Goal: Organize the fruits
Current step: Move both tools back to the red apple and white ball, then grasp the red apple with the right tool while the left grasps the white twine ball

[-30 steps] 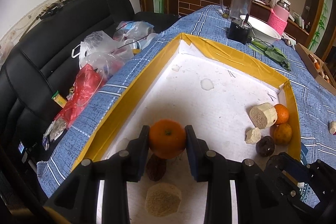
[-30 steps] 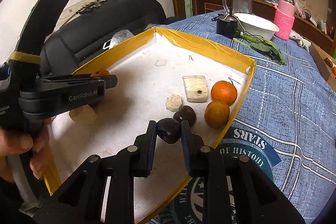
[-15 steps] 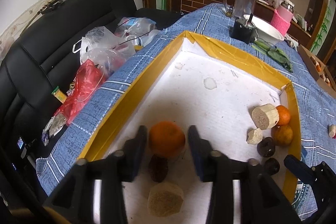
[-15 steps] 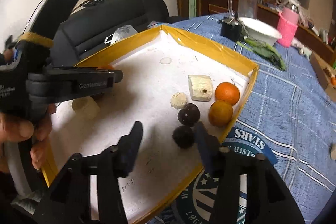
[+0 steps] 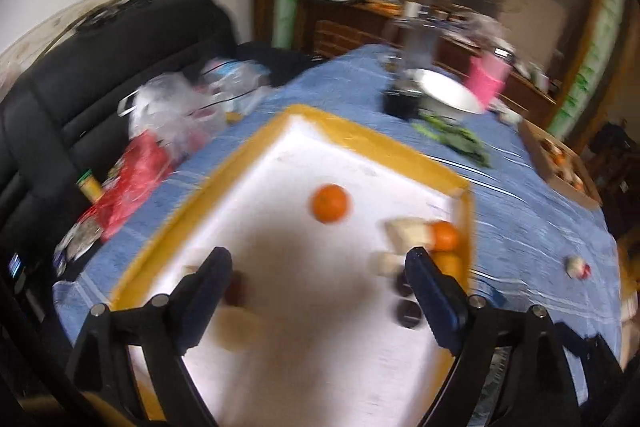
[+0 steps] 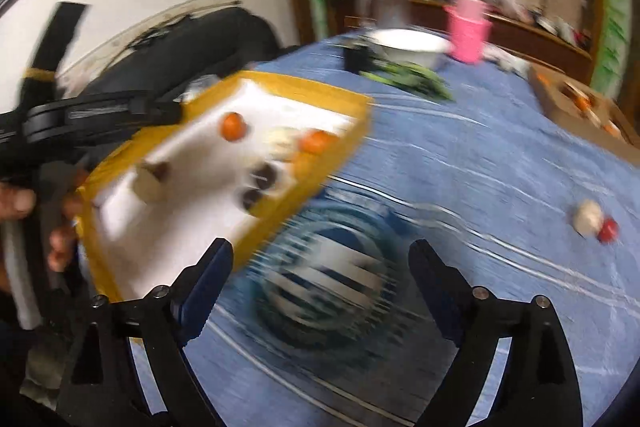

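While both views smear with motion blur, contents read as follows, near to far.

Left gripper (image 5: pixel 318 291): jaws opening, wide, nothing between them; it hangs over the near part of the tray.

Right gripper (image 6: pixel 320 279): jaws opening, wide, empty; it hangs over the blue tablecloth (image 6: pixel 500 155) and a round printed mat (image 6: pixel 324 287), off the tray's right edge.

Tray (image 5: pixel 176 231): white floor, yellow rim. Near left, one dark fruit (image 5: pixel 236 287) touching a pale cut piece (image 5: pixel 236 331). Near right, two dark fruits (image 5: pixel 406 311). Beyond them, a second pale piece (image 5: pixel 404 233) beside two oranges (image 5: pixel 444 237) against the right rim. Mid-floor, a lone orange (image 5: pixel 330 203), apart from everything.

Loose items (image 6: pixel 594 221): one pale, one red, on the cloth far right, outside the tray.

Far end: white bowl (image 6: pixel 408 45), pink cup (image 6: pixel 466 33), greens (image 6: pixel 412 77).

Risks, judged: the lone orange is round and may roll if the tray is bumped. The right gripper crosses close to the rim; a clipped edge could scatter the sorted groups.
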### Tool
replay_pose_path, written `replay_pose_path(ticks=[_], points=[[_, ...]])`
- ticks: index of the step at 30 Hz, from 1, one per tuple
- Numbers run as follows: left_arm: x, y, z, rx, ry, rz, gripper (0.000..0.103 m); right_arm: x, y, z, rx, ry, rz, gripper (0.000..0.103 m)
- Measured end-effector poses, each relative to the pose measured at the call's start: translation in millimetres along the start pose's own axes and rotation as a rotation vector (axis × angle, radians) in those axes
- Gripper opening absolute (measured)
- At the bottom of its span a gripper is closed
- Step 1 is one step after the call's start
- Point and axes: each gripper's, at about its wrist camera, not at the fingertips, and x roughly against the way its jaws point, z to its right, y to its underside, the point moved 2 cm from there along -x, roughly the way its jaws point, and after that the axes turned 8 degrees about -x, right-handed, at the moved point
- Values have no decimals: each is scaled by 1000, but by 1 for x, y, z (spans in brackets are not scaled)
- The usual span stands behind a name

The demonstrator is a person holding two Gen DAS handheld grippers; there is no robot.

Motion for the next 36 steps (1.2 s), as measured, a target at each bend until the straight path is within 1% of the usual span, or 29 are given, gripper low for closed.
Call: replay_pose_path(ticks=[3, 5, 8, 11, 15, 17, 18, 20, 21, 22, 23, 24, 25, 26, 27, 30, 33, 36], points=[[2, 4, 46, -89, 55, 9, 91, 13, 10, 52, -75, 71, 10, 93], [-1, 8, 77, -146, 97, -1, 91, 20, 15, 82, -115, 121, 10, 94], [-12, 18, 128, -246, 151, -24, 91, 33, 24, 135, -193, 214, 18, 94], [-23, 25, 174, -333, 184, -39, 91, 42, 31, 182, -236, 323, 24, 94], [-35, 31, 219, -404, 211, -50, 92, 40, 26, 225, -300, 371, 15, 94], [-41, 32, 238, -431, 220, -54, 92, 37, 17, 236, -306, 381, 24, 91], [-43, 33, 244, -442, 218, -56, 92, 33, 11, 241, -307, 379, 31, 89], [-49, 32, 258, -468, 226, -59, 92, 22, -2, 248, -307, 364, 25, 77], [-52, 31, 265, -480, 224, -57, 92, 15, -8, 250, -299, 363, 21, 76], [-53, 31, 270, -488, 219, -55, 92, 9, -13, 252, -286, 371, 22, 71], [-55, 30, 274, -495, 220, -51, 92, 3, -17, 255, -278, 389, 21, 60], [-57, 28, 278, -498, 221, -46, 92, -2, -21, 258, -277, 401, 15, 54], [-60, 27, 282, -500, 219, -41, 92, -7, -23, 264, -289, 387, 0, 45], [-63, 25, 286, -500, 222, -41, 92, -9, -26, 266, -295, 376, 5, 34], [-66, 24, 291, -500, 231, -43, 92, -9, -30, 268, -295, 358, 14, 32], [-74, 25, 309, -514, 249, -50, 92, -8, -30, 272, -298, 334, 16, 32], [-80, 25, 338, -539, 273, -40, 90, 6, -23, 278, -308, 343, 47, 32], [-83, 22, 368, -569, 301, -29, 86, 24, -14, 289, -347, 356, 74, 32]])
